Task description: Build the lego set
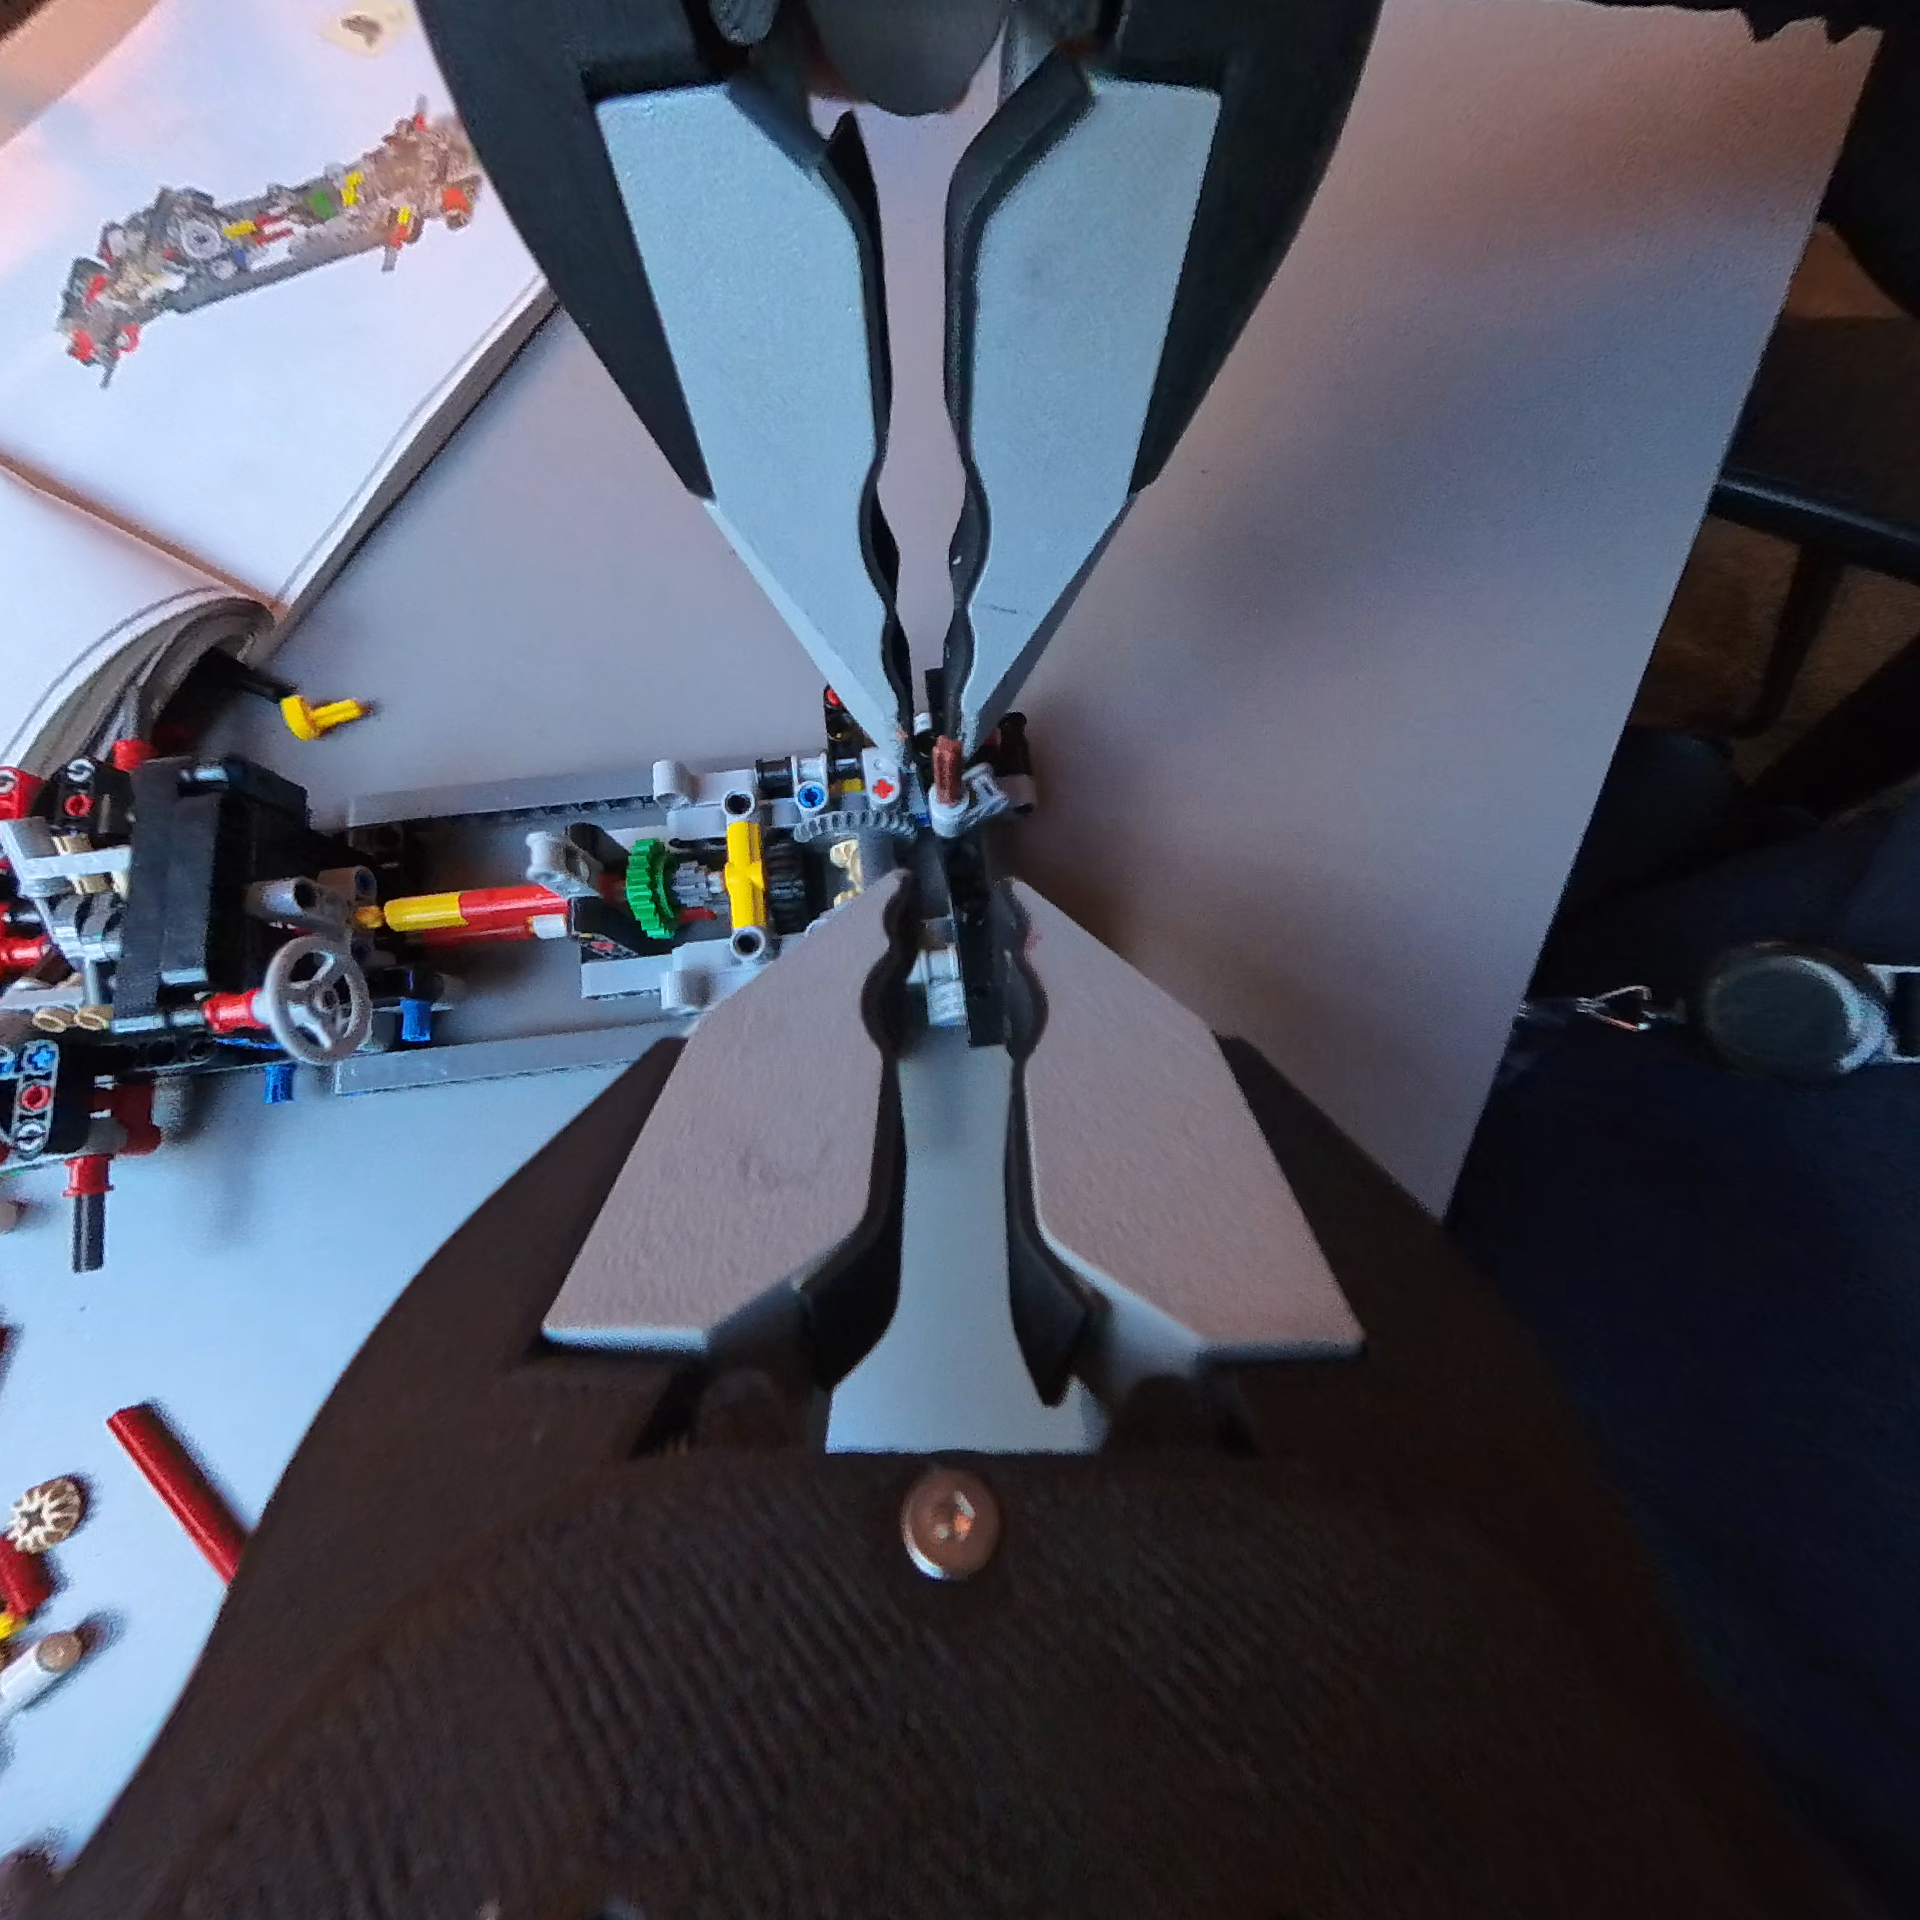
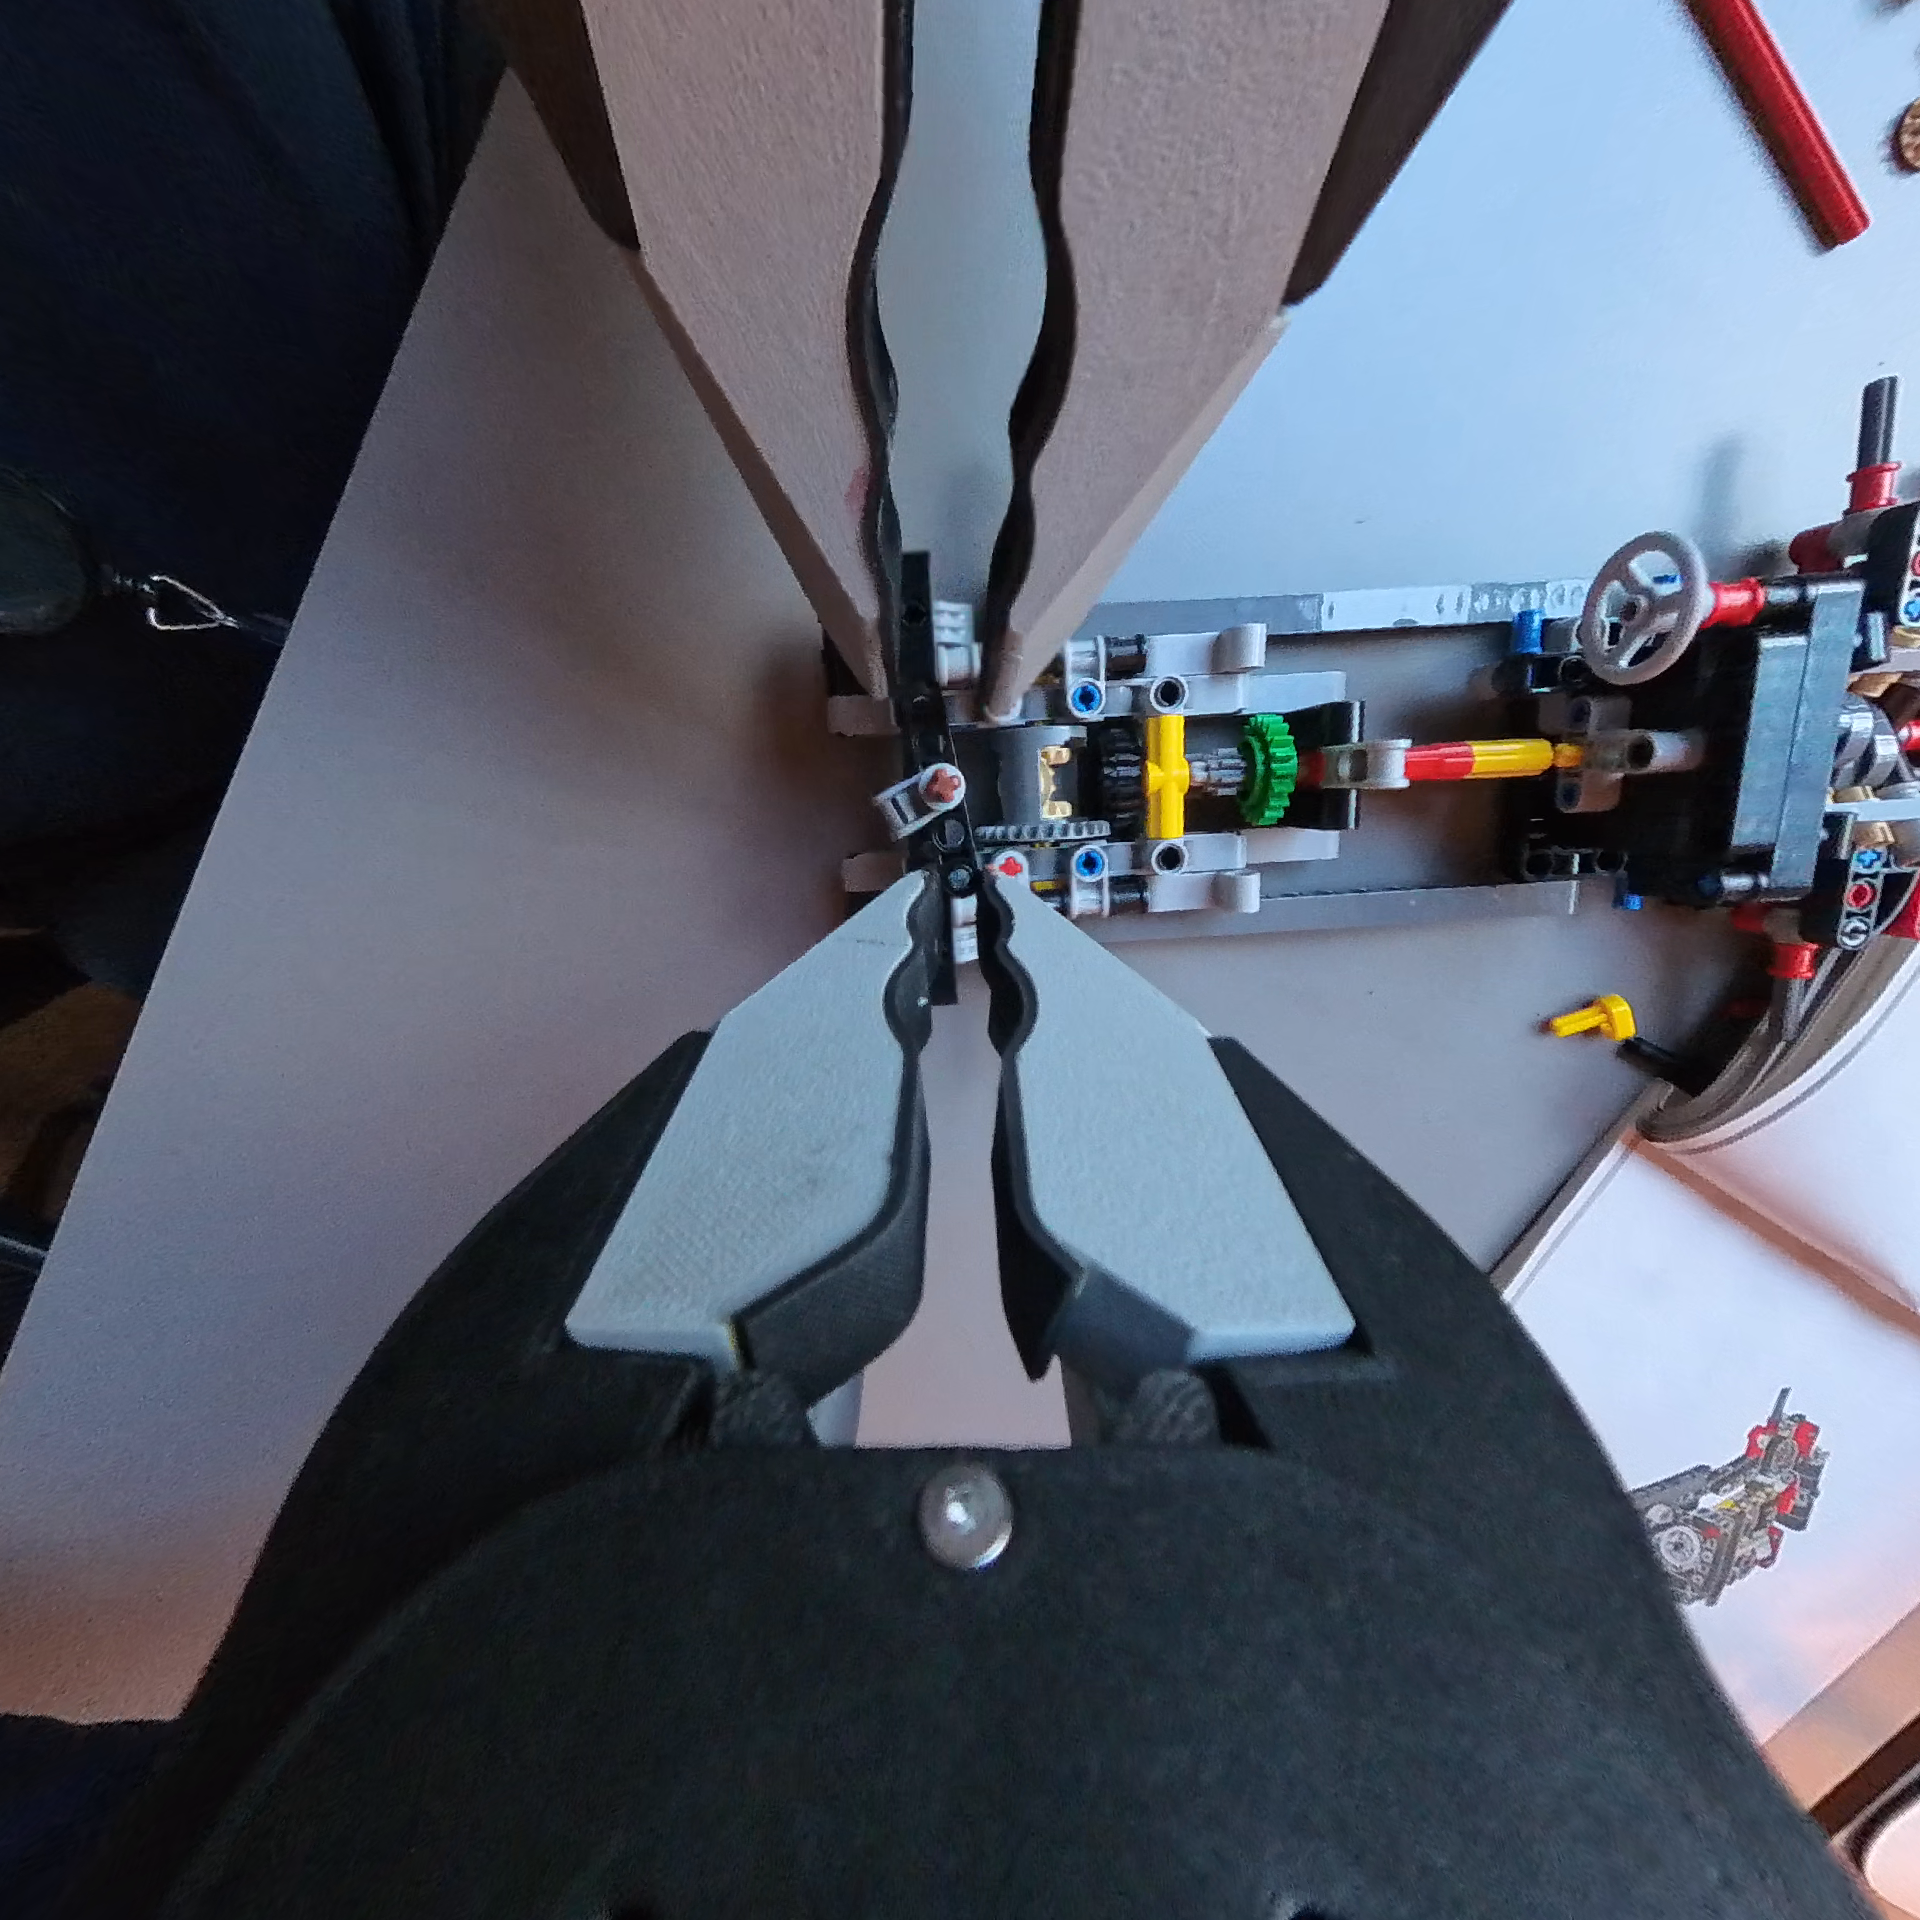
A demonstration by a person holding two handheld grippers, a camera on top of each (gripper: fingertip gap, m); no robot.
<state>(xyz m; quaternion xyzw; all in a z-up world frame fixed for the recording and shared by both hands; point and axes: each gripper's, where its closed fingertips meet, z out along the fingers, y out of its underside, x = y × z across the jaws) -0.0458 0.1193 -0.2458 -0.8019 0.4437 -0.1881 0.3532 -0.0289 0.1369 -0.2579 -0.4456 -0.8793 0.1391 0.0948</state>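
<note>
Found the right gripper (image 2: 961, 894) nearly shut, its tips pinched on the near end of a thin black beam (image 2: 930, 707). Saw that beam standing on edge across the end of a brick-built model (image 2: 1195, 686) on the grey table (image 2: 1351, 1091), at the model's left end in the right wrist view. Found the left gripper (image 1: 940, 894) reaching in from the far side, opposite the right one, jaws narrowly apart around the beam's far end, one finger against the beam and a clear gap to the other. Noted a brown axle (image 2: 943, 784) in a small grey connector (image 2: 906, 805) on the beam, between the two pairs of tips. Saw further right along the model a green gear (image 2: 1268, 769) and a grey steering wheel (image 2: 1647, 608). Noted a loose yellow pin (image 2: 1595, 1018) near an open booklet (image 2: 1766, 1299), and a red rod (image 2: 1777, 114) far right.
</note>
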